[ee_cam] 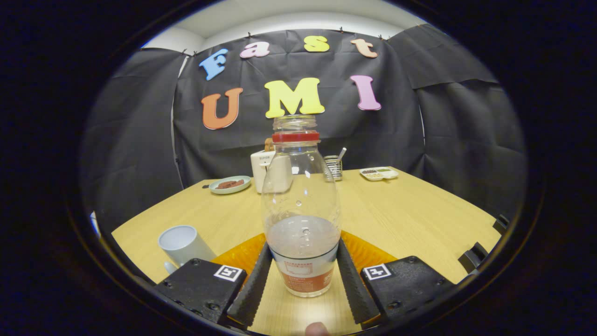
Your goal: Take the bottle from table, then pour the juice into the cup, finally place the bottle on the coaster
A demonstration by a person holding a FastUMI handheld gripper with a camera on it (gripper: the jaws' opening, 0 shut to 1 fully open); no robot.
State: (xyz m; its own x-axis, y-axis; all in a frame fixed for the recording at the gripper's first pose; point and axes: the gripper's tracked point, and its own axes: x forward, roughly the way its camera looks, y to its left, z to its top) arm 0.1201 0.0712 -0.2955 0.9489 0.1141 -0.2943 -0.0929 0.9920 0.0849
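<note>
The bottle [302,210] is gripped upright between both fingers [252,280] of the gripper [303,275], level and pointed forward, base beside the orange coaster [368,252] (contact unclear); the cup [183,244] is left of the fingers.

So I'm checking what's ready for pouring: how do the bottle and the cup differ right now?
The bottle is clear, tall and stands between the gripper fingers; the cup is pale, short, opaque and sits off to their left. The bottle is partly filled; the cup's inside can't be seen. The bottle's base is over the orange coaster; the cup stands on bare table. Both are upright.
</note>
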